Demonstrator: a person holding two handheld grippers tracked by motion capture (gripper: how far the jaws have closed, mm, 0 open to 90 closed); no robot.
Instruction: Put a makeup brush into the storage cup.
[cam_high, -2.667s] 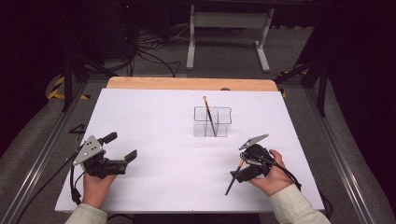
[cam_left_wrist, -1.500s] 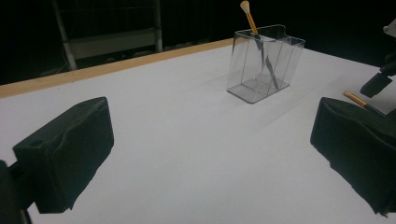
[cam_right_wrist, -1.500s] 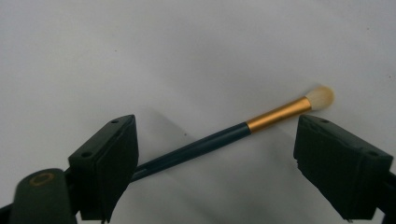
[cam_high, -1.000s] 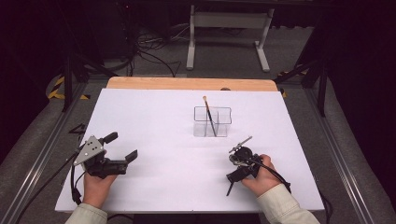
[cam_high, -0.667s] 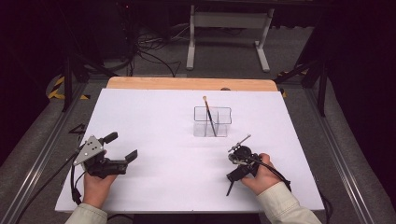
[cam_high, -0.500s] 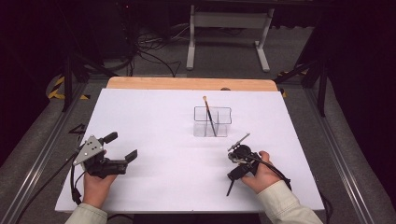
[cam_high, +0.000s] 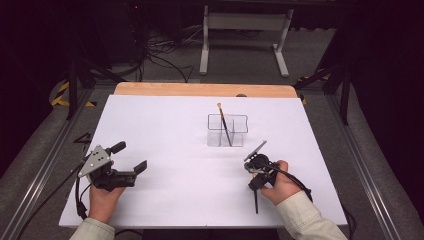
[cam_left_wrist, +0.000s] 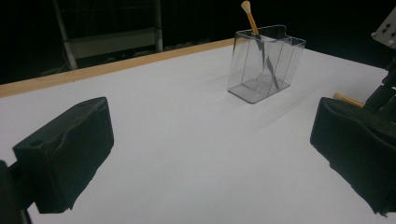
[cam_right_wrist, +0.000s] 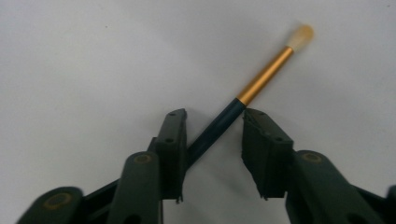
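A slim dark-handled brush with gold ferrule and pale tip (cam_right_wrist: 243, 100) is found lying on the white table sheet (cam_high: 175, 125), near its front edge. The right gripper (cam_right_wrist: 212, 140) is lowered over it, jaws just closing, not yet clamped. The left gripper (cam_high: 131, 157) is held agape amid open room.

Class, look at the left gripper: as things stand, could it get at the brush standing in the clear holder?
Probably yes. The left gripper has open jaws holding nothing, and bare white table lies between it and the clear holder; the brush sticks up above the rim.
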